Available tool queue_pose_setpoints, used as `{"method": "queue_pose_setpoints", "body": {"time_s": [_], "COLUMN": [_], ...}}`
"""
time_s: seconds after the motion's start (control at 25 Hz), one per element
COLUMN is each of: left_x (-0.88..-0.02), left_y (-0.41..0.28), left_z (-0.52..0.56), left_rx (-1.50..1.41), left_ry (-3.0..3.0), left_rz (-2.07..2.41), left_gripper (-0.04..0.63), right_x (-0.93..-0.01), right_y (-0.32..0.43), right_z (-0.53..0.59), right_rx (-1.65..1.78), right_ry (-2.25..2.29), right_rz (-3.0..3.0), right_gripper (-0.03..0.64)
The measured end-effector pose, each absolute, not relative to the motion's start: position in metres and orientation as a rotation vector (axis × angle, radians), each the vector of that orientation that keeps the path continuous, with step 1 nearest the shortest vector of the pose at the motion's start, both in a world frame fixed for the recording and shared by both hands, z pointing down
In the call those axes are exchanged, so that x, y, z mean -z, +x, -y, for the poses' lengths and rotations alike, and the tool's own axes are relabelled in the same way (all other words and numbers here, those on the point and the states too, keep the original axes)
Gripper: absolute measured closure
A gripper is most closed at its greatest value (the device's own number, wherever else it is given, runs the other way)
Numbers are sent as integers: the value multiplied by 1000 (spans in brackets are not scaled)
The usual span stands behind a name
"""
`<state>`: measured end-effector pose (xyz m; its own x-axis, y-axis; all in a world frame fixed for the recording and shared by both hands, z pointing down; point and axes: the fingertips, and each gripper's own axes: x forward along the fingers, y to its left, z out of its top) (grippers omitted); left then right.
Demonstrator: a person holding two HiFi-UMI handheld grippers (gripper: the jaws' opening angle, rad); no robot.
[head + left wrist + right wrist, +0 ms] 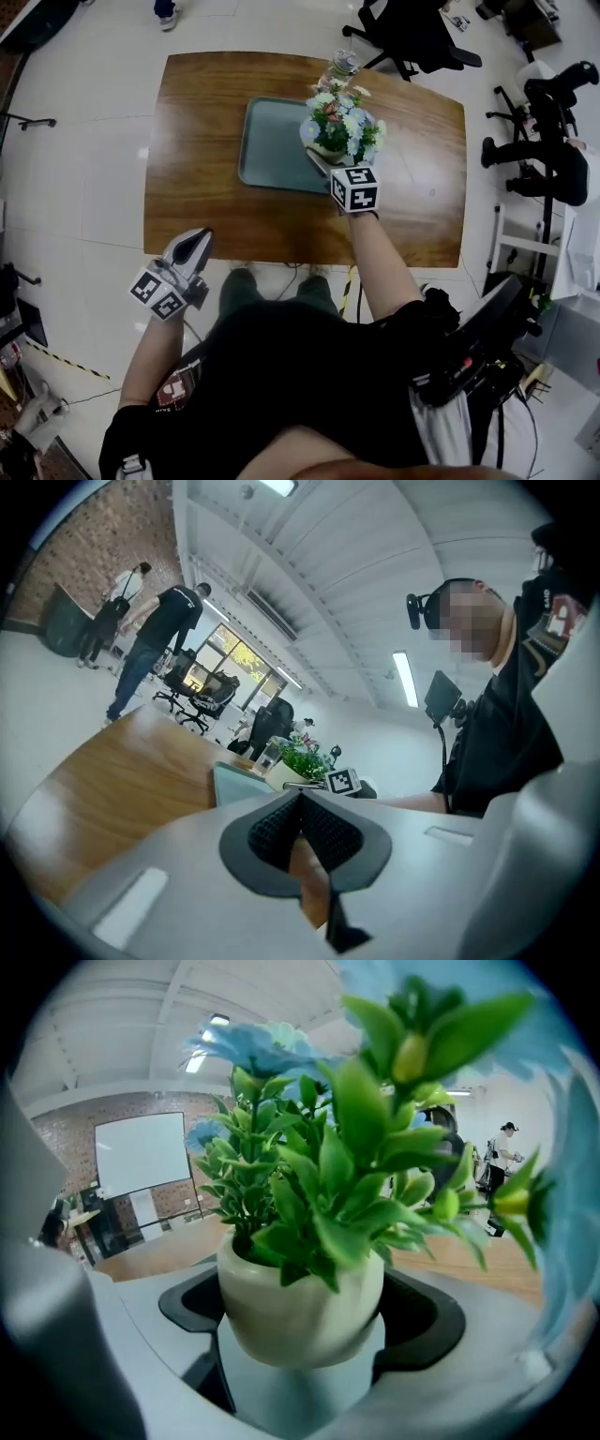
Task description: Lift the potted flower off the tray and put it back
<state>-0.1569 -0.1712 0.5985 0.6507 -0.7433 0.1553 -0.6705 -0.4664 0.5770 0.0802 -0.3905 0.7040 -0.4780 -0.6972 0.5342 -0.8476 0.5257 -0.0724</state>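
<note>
While right tool (326, 157) clamps potted flower (339, 127) by pot, jaws spread wide around it, pot sits at tool tips, over tray (267, 141) edge. Left tool (199, 239) shut, empty, short of table (206, 206). Risks: smooth round pot slipping if squeeze eases; top-heavy blooms tilting; clear bottle (339, 66) just beyond getting knocked.

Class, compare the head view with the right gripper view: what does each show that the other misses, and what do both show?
Only the head view: a clear bottle, the left gripper off the brown wooden table's near edge, a black office chair. Only the right gripper view: a whiteboard on a brick wall, and dark pads against the sides of the cream-potted blue-flowered plant. Both: that plant, the right gripper holding it, the table.
</note>
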Motion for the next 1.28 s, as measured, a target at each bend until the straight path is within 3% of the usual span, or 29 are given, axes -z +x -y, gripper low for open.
{"method": "queue_pose_setpoints", "body": {"time_s": [0.36,0.84,1.04,1.28], "left_x": [-616,-573,-545,-504], "left_y": [-201,-176,-135,-78], "left_z": [160,171,185,214], "left_rx": [193,197,211,236], "left_ry": [2190,2267,2327,2445], "left_rz": [1151,1131,1073,961], "left_gripper": [598,598,598,598], "right_x": [-755,-740,-705,-592], "right_y": [46,61,120,175], "right_z": [387,328,280,265], "right_rx": [-478,-593,-644,-748], "right_ry": [1222,1092,1000,946], "right_rz": [2233,2208,2264,2589], "right_gripper": [114,64,136,294]}}
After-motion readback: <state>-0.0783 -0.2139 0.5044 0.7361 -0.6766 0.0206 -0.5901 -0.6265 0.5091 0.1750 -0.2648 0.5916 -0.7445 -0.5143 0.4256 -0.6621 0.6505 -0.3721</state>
